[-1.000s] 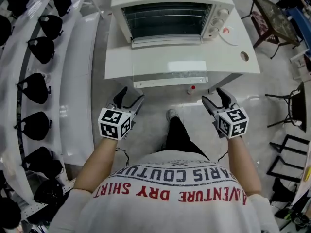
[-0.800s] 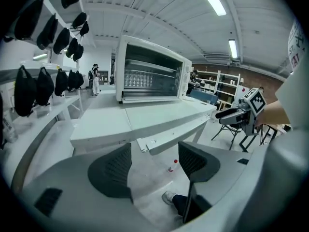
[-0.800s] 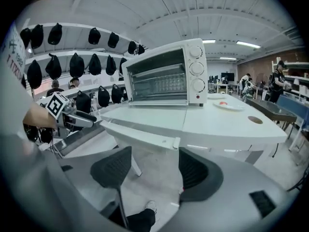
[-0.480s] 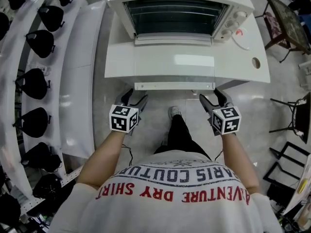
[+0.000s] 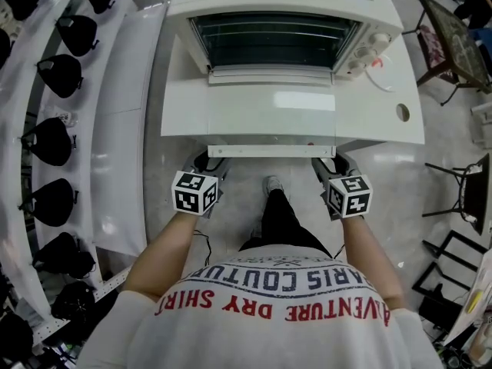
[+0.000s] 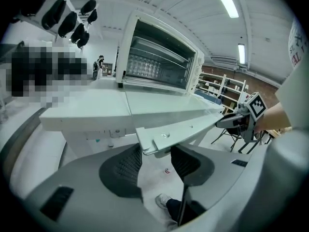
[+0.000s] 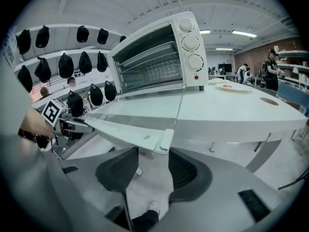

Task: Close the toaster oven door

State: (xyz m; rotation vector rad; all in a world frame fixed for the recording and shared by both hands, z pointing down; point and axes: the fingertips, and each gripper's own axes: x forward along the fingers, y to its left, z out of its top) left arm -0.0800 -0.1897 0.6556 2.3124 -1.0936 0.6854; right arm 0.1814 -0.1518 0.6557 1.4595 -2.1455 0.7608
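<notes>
A white toaster oven [image 5: 277, 37] stands on a white table [image 5: 384, 121]. Its glass door [image 5: 269, 106] lies open and flat toward me, with the handle bar [image 5: 270, 151] along its front edge. My left gripper [image 5: 209, 164] is at the bar's left end and my right gripper [image 5: 329, 165] at its right end. The left gripper view has the handle's end [image 6: 159, 138] lying between the closing jaws of the left gripper [image 6: 157, 158]. The right gripper view has the other end [image 7: 161, 140] between the closing jaws of the right gripper [image 7: 153, 163]. I see no firm pressing.
A white rack with several black caps [image 5: 54, 129] runs along the left. A small plate [image 5: 380, 60] lies on the table right of the oven. Dark chairs [image 5: 453, 206] and a wooden table [image 5: 438, 29] stand at the right. My shoe [image 5: 273, 184] is under the door.
Both grippers moved forward and up from below the table's edge to the ends of the door handle. Their jaws have narrowed around it.
</notes>
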